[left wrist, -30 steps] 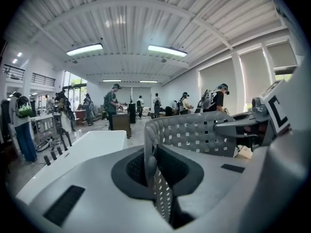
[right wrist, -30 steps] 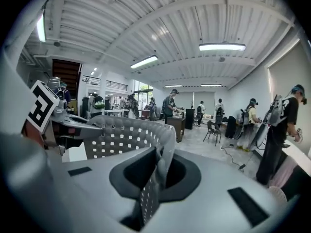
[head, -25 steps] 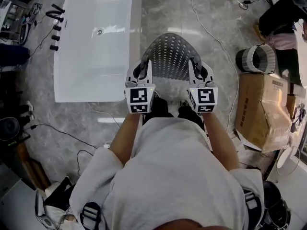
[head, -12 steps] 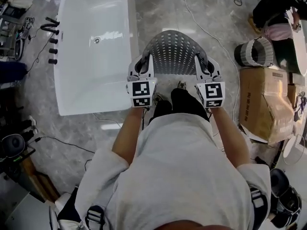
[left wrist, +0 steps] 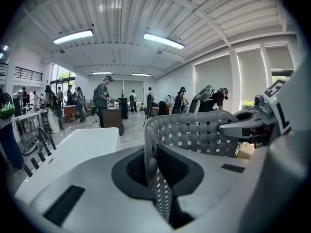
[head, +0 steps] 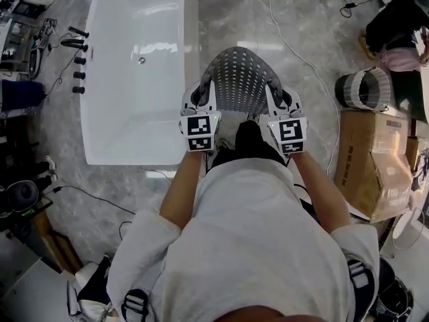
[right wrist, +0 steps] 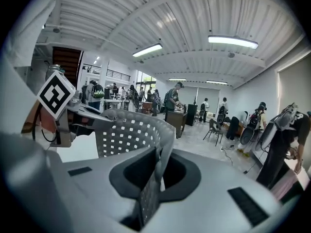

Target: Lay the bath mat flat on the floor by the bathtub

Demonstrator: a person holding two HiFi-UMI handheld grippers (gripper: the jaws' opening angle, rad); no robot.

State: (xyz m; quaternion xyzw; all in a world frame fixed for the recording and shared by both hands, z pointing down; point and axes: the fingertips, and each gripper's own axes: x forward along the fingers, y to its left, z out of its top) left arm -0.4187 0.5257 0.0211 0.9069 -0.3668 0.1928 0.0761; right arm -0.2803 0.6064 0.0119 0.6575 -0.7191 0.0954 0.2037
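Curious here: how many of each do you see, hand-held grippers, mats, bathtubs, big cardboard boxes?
Grippers: 2, the left gripper and right gripper
Bath mat: 1
Bathtub: 1
Cardboard box: 1
Total: 5

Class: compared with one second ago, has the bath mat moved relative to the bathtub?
Yes. The bath mat has moved forward alongside the bathtub; its far edge now lies past the drain.

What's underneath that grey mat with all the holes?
Grey marbled floor shows beside and beyond the bath mat, next to the white bathtub. The patch directly beneath it is covered, so nothing there can be seen.
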